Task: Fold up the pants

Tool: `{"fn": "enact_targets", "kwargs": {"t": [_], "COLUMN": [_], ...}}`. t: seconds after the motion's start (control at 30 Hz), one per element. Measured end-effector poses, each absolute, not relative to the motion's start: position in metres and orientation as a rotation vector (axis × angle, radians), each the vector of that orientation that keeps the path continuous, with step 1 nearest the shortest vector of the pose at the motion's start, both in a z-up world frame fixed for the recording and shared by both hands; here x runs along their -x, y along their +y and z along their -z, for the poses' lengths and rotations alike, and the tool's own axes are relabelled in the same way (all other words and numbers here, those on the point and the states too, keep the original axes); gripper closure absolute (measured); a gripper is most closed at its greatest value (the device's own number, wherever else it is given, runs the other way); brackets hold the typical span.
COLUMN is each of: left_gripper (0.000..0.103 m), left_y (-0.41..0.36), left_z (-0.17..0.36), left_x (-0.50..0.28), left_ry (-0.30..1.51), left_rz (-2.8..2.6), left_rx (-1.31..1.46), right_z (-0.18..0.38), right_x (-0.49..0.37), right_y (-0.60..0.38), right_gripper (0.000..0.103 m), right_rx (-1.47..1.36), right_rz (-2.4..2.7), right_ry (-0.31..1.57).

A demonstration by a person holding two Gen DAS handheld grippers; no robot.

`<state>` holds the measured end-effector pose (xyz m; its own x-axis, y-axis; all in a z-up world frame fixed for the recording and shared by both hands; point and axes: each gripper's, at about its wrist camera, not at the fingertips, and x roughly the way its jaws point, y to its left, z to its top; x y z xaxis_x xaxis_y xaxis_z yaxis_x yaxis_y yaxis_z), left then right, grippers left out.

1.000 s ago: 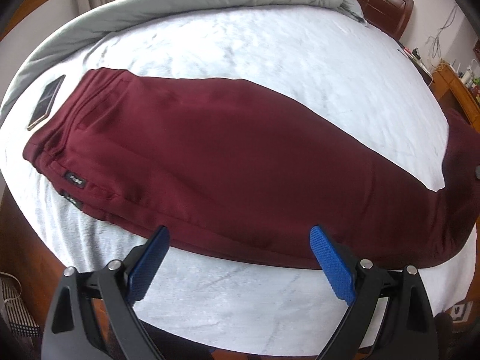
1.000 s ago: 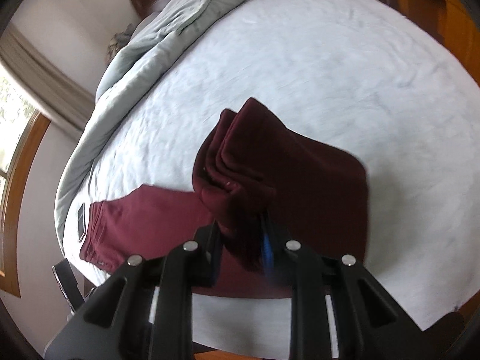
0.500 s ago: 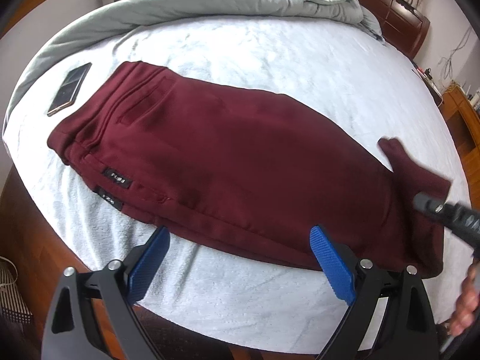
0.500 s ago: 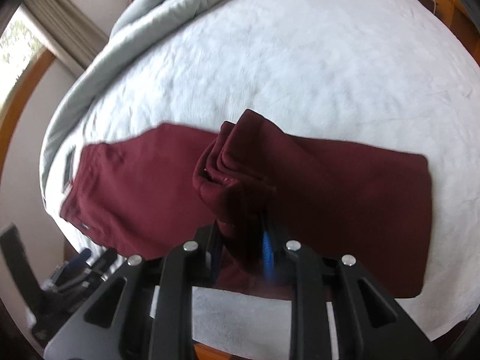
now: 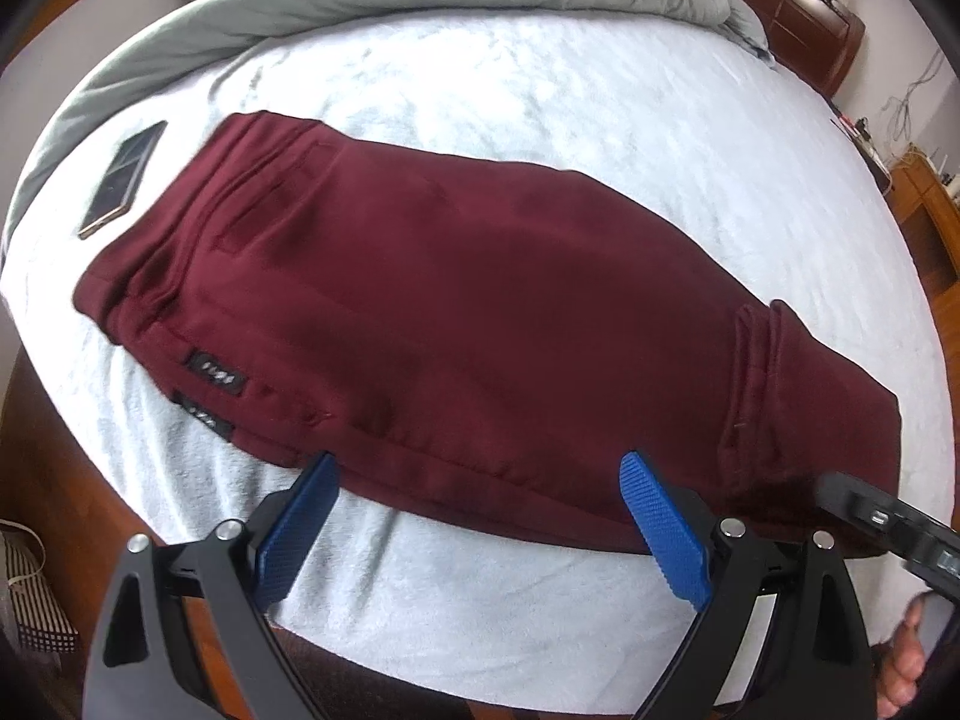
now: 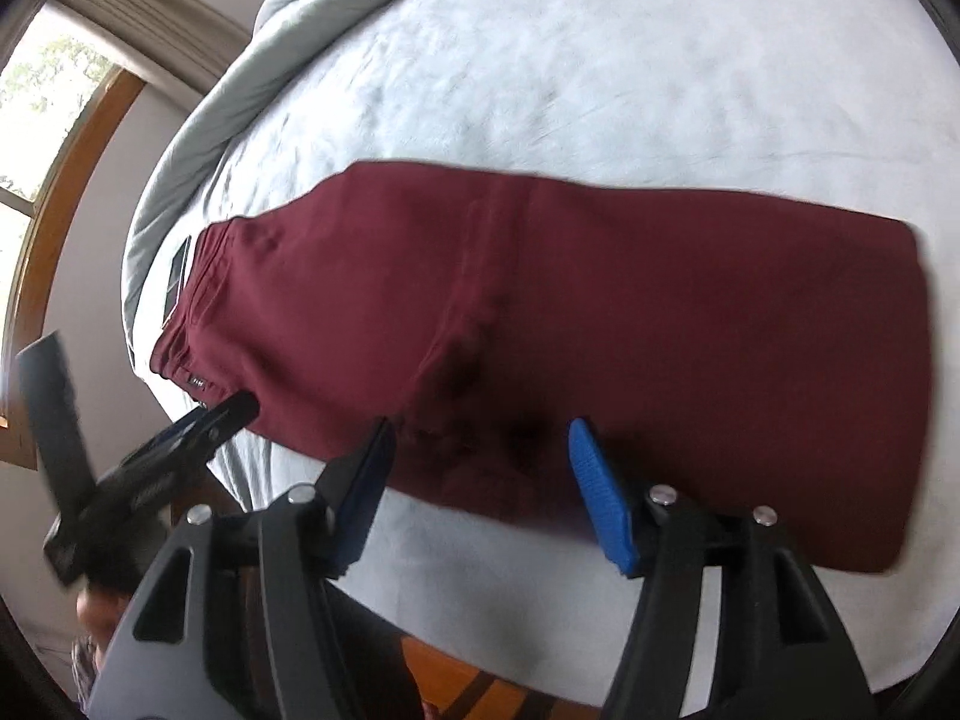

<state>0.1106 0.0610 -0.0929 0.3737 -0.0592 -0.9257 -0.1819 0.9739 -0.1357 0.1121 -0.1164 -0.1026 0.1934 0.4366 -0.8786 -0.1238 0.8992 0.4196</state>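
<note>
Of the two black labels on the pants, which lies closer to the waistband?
The upper label, sewn on the top layer of the maroon pants. The lower label pokes out beneath it, at the near edge.

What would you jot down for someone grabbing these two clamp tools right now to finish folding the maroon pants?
Left gripper: open, holding nothing, at the near edge of the pants.
Right gripper: jaws opening, nothing pinched between them, over the leg cuffs.
Pants lie flat on the bed, waistband beside a phone.
Done: legs folded over onto the upper part, cuffs lying across the middle.
Left: probably one more fold to make the bundle compact, then smoothing.
</note>
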Motion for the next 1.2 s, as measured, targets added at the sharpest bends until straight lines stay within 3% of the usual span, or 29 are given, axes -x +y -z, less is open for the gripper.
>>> {"fn": "enact_targets", "kwargs": {"t": [0.2, 0.47, 0.5, 0.6, 0.63, 0.77, 0.87, 1.07, 1.2], "left_gripper": [0.008, 0.010, 0.013, 0.035, 0.052, 0.072, 0.080, 0.082, 0.081], "left_y": [0.023, -0.027, -0.030, -0.037, -0.039, -0.041, -0.036, 0.001, 0.028], "left_z": [0.096, 0.122, 0.127, 0.134, 0.134, 0.133, 0.122, 0.079, 0.110], "left_x": [-0.127, -0.162, -0.165, -0.167, -0.165, -0.164, -0.159, -0.141, -0.145], "left_ry": [1.257, 1.406, 1.429, 1.457, 1.460, 1.450, 1.402, 1.234, 1.311], "left_rz": [0.088, 0.244, 0.250, 0.257, 0.250, 0.224, 0.197, 0.117, 0.055], "left_rx": [0.289, 0.413, 0.437, 0.469, 0.461, 0.431, 0.478, 0.449, 0.400], "right_z": [0.090, 0.123, 0.125, 0.130, 0.132, 0.135, 0.134, 0.124, 0.129], "right_x": [-0.096, -0.083, -0.082, -0.080, -0.080, -0.083, -0.083, -0.091, -0.097], "right_y": [-0.229, -0.311, -0.313, -0.314, -0.312, -0.311, -0.311, -0.309, -0.298], "right_gripper": [0.035, 0.034, 0.035, 0.035, 0.035, 0.035, 0.035, 0.035, 0.035], "right_rx": [-0.447, -0.539, -0.542, -0.540, -0.540, -0.559, -0.547, -0.512, -0.513], "right_rz": [-0.184, -0.059, -0.064, -0.080, -0.084, -0.101, -0.102, -0.108, -0.141], "right_ry": [1.297, 1.323, 1.323, 1.324, 1.325, 1.325, 1.321, 1.303, 1.316]}}
